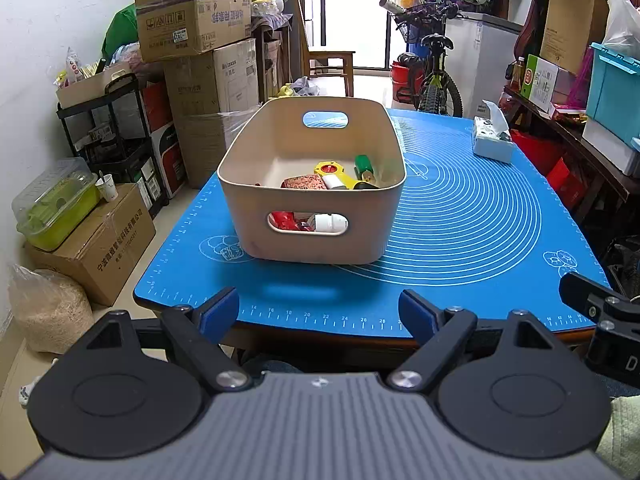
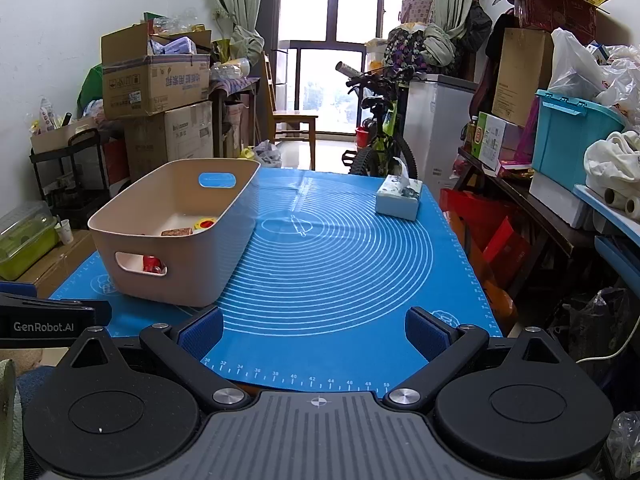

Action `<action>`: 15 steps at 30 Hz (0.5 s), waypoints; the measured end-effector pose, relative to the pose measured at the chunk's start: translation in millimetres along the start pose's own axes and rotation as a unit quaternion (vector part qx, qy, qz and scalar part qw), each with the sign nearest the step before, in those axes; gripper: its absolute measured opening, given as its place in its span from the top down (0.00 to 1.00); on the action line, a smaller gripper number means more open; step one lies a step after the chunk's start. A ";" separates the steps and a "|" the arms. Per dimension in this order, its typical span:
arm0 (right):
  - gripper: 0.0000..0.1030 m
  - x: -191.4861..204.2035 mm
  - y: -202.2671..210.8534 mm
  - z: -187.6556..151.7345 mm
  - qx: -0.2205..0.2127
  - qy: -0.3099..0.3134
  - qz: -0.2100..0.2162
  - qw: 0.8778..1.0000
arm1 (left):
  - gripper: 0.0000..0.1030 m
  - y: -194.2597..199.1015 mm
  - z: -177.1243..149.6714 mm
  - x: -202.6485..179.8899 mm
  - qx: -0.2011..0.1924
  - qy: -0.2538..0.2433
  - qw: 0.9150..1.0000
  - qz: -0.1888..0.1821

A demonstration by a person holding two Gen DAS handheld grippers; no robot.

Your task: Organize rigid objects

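A beige plastic bin with handle cut-outs stands on the blue mat at the table's left side. Inside lie a yellow tool with a red centre, a green and yellow piece, a red-brown block, and a red item and a white part behind the near cut-out. My left gripper is open and empty, at the table's near edge, short of the bin. In the right wrist view the bin sits left. My right gripper is open and empty over the mat.
A tissue box stands at the mat's far right. Cardboard boxes and a black cart crowd the left. A bicycle stands beyond the table. Shelves with a teal crate line the right.
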State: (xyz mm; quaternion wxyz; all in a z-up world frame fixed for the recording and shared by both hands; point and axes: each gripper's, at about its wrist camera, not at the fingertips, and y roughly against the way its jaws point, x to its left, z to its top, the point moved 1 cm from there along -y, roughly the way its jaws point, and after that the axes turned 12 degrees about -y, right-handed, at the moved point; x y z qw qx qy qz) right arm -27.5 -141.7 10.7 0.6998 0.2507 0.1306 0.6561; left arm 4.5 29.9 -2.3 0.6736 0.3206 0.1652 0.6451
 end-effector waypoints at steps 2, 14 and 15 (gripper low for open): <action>0.06 -0.3 -0.8 -0.3 0.001 -0.001 0.000 1.000 | 0.16 0.0 0.0 0.0 0.000 0.000 1.000 0.000; 0.06 -0.6 -1.1 0.7 0.000 0.001 0.000 1.000 | 0.16 1.7 0.5 -0.2 -0.002 -0.001 1.000 0.002; 0.06 -0.5 -1.1 0.6 0.000 0.000 -0.001 1.000 | 0.16 1.6 0.5 -0.2 -0.002 -0.001 1.000 0.001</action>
